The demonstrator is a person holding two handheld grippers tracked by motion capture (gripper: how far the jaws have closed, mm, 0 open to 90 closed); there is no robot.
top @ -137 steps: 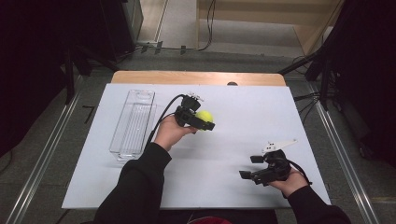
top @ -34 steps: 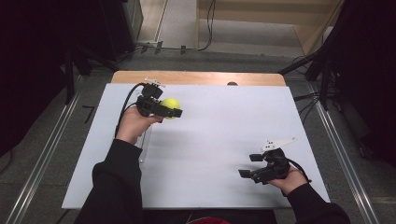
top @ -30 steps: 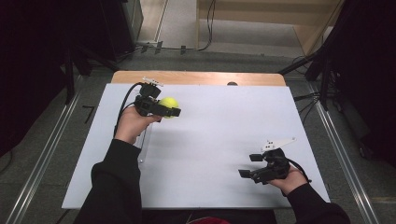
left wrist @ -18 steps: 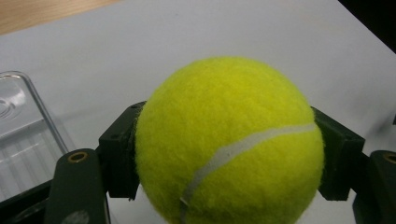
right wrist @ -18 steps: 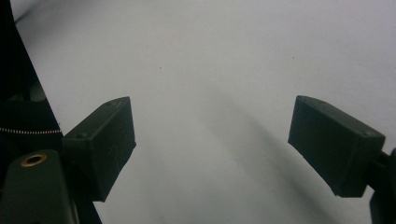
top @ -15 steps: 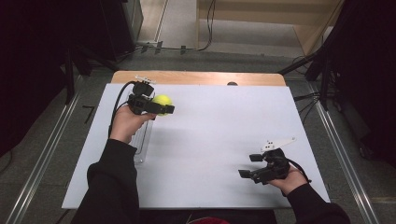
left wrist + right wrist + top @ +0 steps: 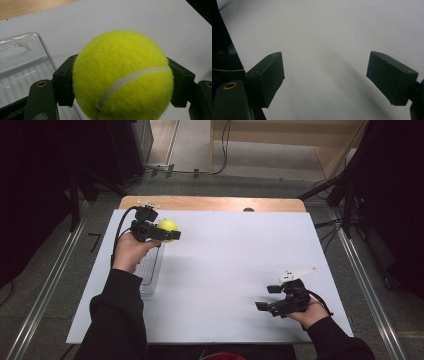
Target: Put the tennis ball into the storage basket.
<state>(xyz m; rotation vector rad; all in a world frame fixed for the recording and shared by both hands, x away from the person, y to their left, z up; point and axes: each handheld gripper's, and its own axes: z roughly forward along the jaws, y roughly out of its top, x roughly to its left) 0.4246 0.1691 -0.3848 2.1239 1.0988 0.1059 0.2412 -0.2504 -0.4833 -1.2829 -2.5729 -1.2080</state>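
A yellow-green tennis ball [image 7: 167,226] [image 7: 122,77] is clamped between the jaws of my left gripper [image 7: 166,234] [image 7: 120,82], which is shut on it and held above the table's far left. Just below and left of the ball lies a clear plastic tray [image 7: 149,269] [image 7: 22,67], partly hidden by my left hand in the high view. My right gripper [image 7: 265,298] [image 7: 325,77] rests low at the table's near right, jaws wide open with nothing but white tabletop between them.
The white board [image 7: 235,255] covers a wooden table whose far edge [image 7: 210,202] shows behind it. Metal rails run along the floor on both sides. Cables trail on the floor beyond the table.
My left gripper has carried the ball from the table's middle leftward and away, to above the far end of the clear tray. The right gripper has stayed put.
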